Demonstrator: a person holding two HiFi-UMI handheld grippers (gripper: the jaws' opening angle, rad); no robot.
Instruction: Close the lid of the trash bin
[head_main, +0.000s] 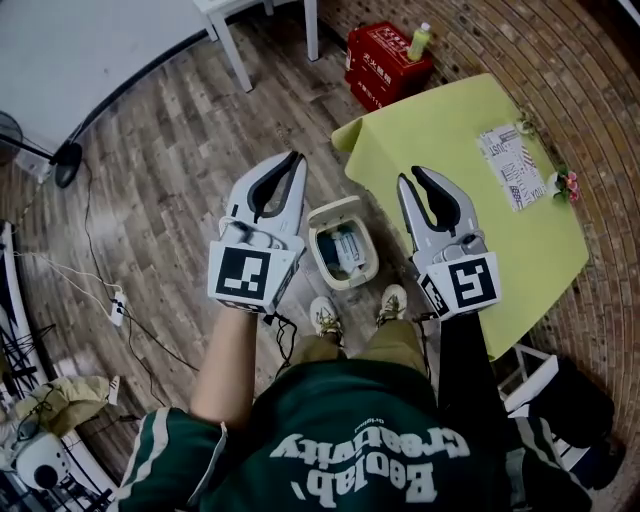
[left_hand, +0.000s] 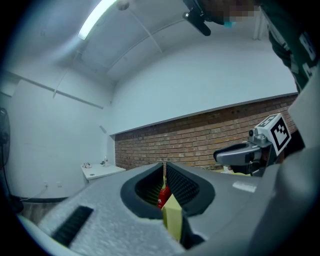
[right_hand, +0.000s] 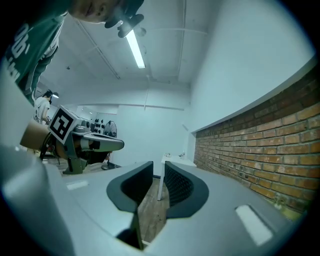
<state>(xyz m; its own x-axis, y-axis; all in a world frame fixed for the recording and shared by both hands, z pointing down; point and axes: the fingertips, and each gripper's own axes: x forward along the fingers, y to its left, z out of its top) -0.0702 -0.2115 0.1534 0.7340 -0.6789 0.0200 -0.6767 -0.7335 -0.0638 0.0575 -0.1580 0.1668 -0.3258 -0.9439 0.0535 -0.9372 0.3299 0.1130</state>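
The small white plastic trash bin (head_main: 335, 211) is seen on the wooden plank floor (head_main: 160, 170), with its top open. It is placed just in front of the person's shoes (head_main: 323, 315), beside the yellow-green desk (head_main: 450, 130). The left gripper (head_main: 297, 156) is held level, its jaws pressed together on nothing. The right gripper (head_main: 412, 174) is held with its jaws slightly spread and empty.

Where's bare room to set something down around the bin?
Free: wood floor between trash bin and power strip; green table left of the paper. Crowded: red crate beyond the bin, shoes right below it.
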